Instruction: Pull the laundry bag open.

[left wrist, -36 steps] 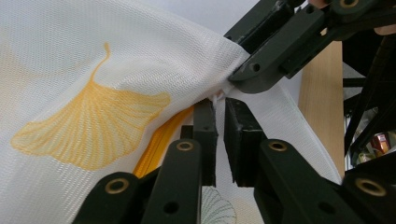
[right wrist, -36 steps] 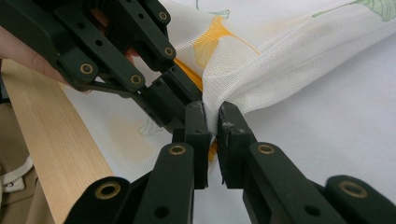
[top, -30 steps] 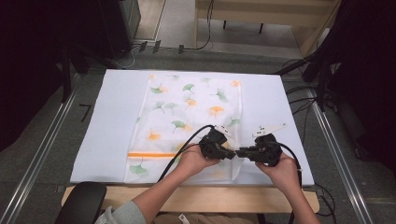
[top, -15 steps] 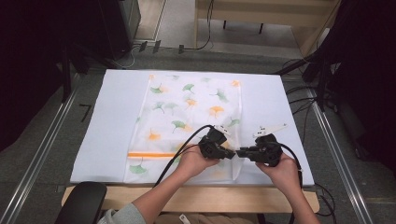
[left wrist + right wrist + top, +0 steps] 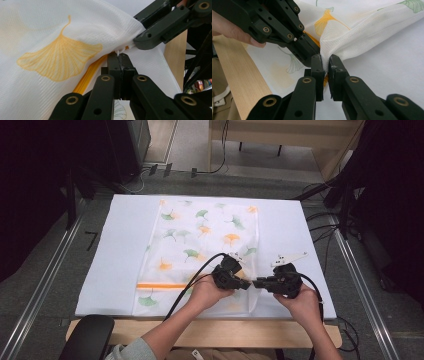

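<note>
The mesh bag (image 5: 200, 250) lies lengthwise, running away from the person. The left gripper (image 5: 120, 65) pinches its zipper pull. The right gripper (image 5: 325, 65), tip to tip with it, clamps the adjoining corner fabric.

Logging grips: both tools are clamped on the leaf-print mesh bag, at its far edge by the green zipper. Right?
Not quite. Both tools, left and right, are clamped on the bag, but at its near right corner, and the zipper is orange. The high view and left gripper view show this.
</note>
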Tool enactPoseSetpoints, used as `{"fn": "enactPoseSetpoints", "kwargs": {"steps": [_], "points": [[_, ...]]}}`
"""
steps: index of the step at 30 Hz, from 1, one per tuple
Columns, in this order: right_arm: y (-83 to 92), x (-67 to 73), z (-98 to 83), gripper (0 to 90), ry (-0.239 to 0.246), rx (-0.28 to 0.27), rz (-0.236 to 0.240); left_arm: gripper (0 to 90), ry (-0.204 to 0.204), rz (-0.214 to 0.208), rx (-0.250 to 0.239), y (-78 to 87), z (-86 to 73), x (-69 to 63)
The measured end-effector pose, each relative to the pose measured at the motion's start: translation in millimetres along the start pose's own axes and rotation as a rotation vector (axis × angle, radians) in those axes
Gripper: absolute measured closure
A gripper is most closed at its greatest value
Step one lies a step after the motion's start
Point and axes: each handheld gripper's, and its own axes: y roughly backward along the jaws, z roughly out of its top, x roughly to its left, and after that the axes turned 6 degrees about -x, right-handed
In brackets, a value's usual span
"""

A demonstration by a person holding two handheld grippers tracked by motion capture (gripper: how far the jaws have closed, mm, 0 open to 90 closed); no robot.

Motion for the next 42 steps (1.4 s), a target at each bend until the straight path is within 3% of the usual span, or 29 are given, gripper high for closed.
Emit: {"fn": "enactPoseSetpoints", "kwargs": {"steps": [7, 8, 16, 20, 32, 42], "points": [[-0.3, -0.6, -0.2, 85.8, -0.003, 0.000, 0.001, 90.0, 0.004, 0.006, 0.018, 0.1, -0.8, 4.2], [0.5, -1.1, -0.5, 85.8, -0.003, -0.001, 0.000, 90.0, 0.022, 0.009, 0.019, 0.7, -2.2, 6.9], [3.4, -0.9, -0.8, 85.8, -0.006, -0.008, -0.001, 90.0, 0.046, 0.036, 0.041, 9.9, -8.5, 17.1], [2.6, -3.0, -1.5, 85.7, -0.001, -0.007, 0.006, 90.0, 0.064, 0.031, 0.039, 13.5, -12.6, 21.0], [4.7, -4.7, -2.6, 85.7, -0.012, -0.006, -0.008, 90.0, 0.052, 0.031, 0.038, 12.0, -12.5, 19.4], [6.7, -5.4, -3.4, 85.7, -0.019, -0.012, -0.003, 90.0, 0.065, 0.026, 0.041, 11.1, -10.5, 18.0]]}}
